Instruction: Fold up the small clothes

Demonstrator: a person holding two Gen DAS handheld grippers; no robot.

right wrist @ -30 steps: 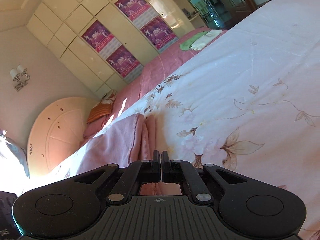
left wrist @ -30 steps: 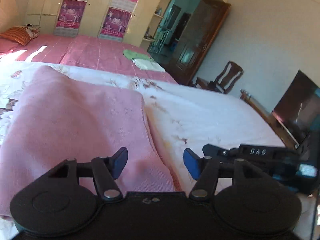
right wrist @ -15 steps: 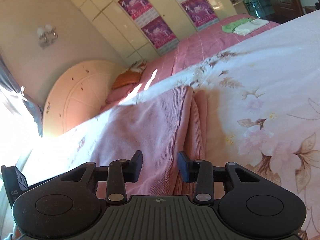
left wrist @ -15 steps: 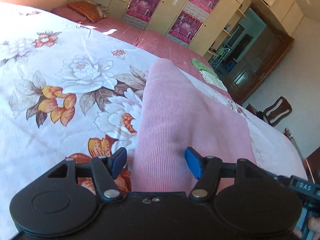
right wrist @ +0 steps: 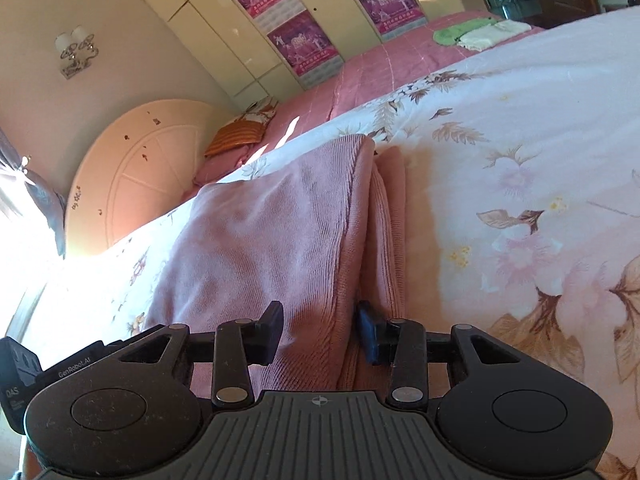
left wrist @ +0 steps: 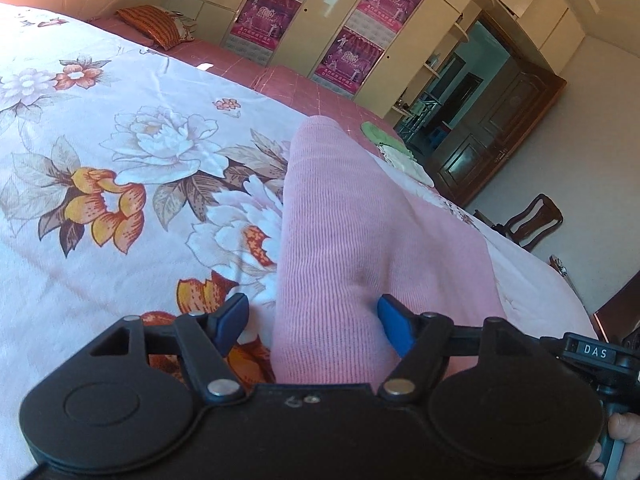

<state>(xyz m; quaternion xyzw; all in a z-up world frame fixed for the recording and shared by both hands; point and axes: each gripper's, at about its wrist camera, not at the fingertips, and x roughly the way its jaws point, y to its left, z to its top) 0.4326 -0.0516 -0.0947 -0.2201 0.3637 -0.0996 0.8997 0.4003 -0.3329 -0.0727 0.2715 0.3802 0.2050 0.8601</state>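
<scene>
Folded garment (left wrist: 360, 248) lies on floral bedspread (left wrist: 120, 160), running away from me. My left gripper (left wrist: 312, 320) over its near left edge, jaws opening, cloth between them; my right gripper (right wrist: 320, 330) over its near right fold. Pillow (left wrist: 154, 24) far left (by wardrobe (left wrist: 320, 8)). Small folded pile (right wrist: 476, 34) far right.

Pink garment (left wrist: 360, 240) near end hidden behind claw body.

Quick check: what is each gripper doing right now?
Left gripper: jaws opening, astride the pink ribbed knit garment, not gripping.
Right gripper: open around a fold of it, not gripping.
</scene>
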